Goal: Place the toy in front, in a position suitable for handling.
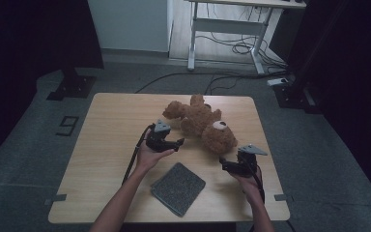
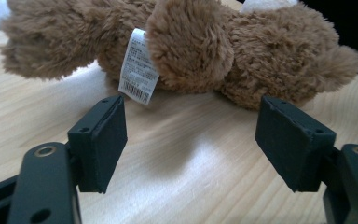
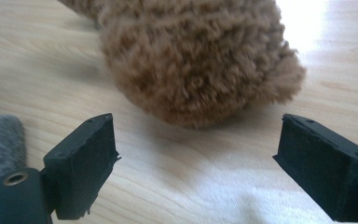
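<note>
counter: pale wood top on a grey floor, carrying everything named below.
teddy bear: brown plush lying on its back toward the far middle of the counter, head at about 5 o'clock of its body, legs and arms spread toward 11 o'clock; in the left gripper view its body lies across the top of the frame.
grey pad: square, speckled, flat on the near middle of the counter, at about 6 o'clock from the bear and well apart from it.
left gripper: held in the left hand at 9 o'clock of the bear, near its body, fingers wide with only bare wood between them, nothing gripped.
right gripper: held in the right hand at 5 o'clock of the bear, just beside its head; fingers wide and holding nothing, the plush head lying just beyond them.
label: white sewn tag with a barcode, hanging from the bear's side down toward the counter.
</note>
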`<state>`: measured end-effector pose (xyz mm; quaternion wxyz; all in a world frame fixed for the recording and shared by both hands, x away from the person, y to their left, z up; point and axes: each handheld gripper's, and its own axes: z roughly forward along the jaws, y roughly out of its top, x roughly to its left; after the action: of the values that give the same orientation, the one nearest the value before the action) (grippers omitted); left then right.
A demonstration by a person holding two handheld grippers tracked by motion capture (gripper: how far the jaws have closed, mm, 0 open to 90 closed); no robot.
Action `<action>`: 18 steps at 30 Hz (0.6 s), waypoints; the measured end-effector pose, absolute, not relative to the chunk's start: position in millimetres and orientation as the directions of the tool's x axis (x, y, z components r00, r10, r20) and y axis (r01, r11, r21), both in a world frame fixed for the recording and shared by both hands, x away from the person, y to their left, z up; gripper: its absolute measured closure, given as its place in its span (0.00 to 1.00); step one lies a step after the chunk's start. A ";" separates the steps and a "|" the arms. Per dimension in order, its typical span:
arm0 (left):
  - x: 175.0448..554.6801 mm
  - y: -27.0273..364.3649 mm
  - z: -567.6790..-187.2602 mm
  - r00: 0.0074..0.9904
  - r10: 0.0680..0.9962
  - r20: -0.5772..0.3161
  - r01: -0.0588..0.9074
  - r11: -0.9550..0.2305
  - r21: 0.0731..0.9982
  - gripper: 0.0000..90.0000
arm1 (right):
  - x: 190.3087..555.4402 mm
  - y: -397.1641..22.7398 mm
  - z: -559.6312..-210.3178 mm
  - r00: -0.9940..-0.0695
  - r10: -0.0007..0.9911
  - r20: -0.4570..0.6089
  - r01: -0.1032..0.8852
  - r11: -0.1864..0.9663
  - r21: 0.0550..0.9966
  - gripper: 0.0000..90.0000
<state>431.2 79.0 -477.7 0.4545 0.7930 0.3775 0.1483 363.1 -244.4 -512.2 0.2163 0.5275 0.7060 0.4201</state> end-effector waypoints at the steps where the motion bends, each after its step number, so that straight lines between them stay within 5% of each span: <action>1: 433.5 77.8 -478.0 0.673 0.732 -0.109 0.466 -0.305 0.831 0.26 | 364.8 -243.1 -509.3 -0.360 0.922 0.143 0.562 0.092 0.822 0.13; 18: 463.7 53.8 -476.3 0.688 0.716 -0.116 0.463 -0.311 0.830 0.24 | 382.9 -230.2 -505.1 -0.394 0.908 0.139 0.562 0.118 0.818 0.15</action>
<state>463.7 53.8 -476.3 0.4562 0.7975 0.3695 0.1387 382.9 -230.2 -505.1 0.2041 0.5111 0.7194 0.4238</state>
